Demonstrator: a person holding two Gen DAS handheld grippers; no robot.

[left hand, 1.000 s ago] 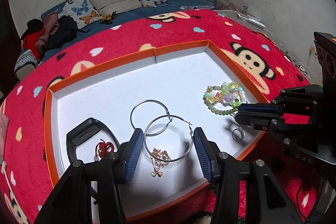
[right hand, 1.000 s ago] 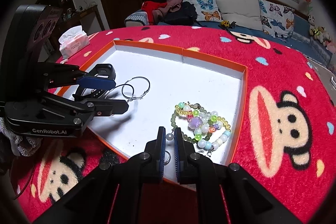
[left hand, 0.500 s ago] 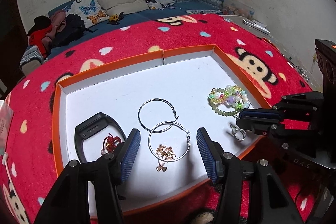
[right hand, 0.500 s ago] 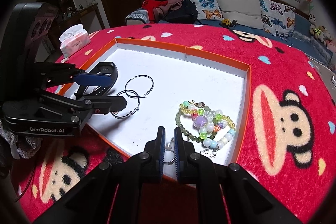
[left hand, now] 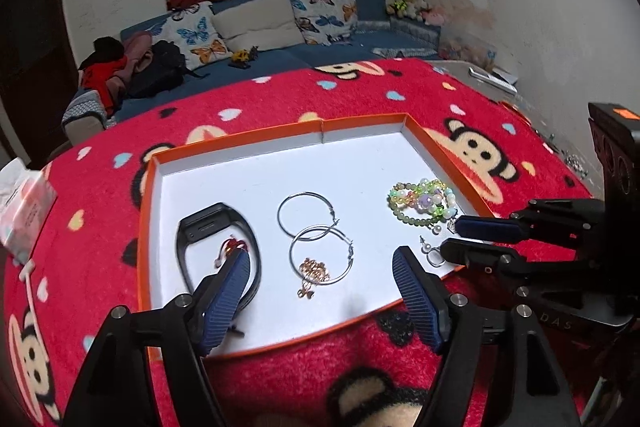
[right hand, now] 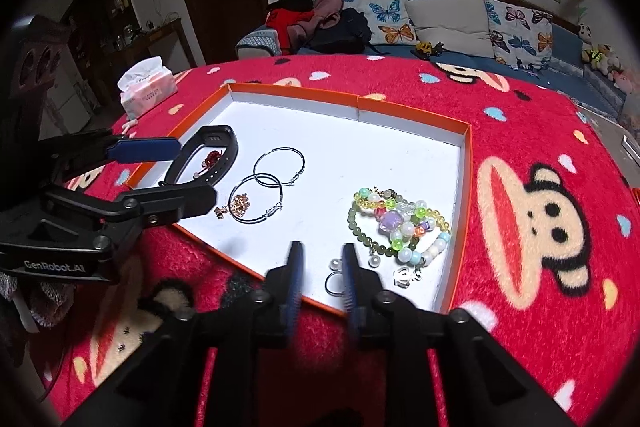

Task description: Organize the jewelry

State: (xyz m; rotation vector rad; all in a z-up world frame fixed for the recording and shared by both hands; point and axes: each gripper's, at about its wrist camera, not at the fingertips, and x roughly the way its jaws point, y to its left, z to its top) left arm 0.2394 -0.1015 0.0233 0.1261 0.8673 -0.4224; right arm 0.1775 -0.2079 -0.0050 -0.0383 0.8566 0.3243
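Observation:
A white tray with an orange rim (left hand: 360,121) (right hand: 466,187) lies on the red blanket. Two silver hoops (left hand: 320,227) (right hand: 267,179), a gold chain (left hand: 314,269), a black band (left hand: 204,223) and a red knot (left hand: 232,247) lie in its left half. Bead bracelets (left hand: 422,201) (right hand: 400,223) are on the right. My left gripper (left hand: 320,259) (right hand: 196,171) hovers above the front edge, its jaws opening with nothing pressed between them. My right gripper (right hand: 322,249) (left hand: 450,239) is opening too. A silver ring (right hand: 332,283) (left hand: 434,259) rests loose on the tray floor between its pads.
A tissue pack (right hand: 146,87) (left hand: 24,203) sits on the blanket left of the tray. A sofa with butterfly cushions (left hand: 256,23) and piled clothes stands behind. Pearl studs (right hand: 374,259) lie close to the ring and beads.
My left gripper has drawn back and up from the hoop and chain, and its jaws have widened. The right gripper's jaws have parted and let go of the ring.

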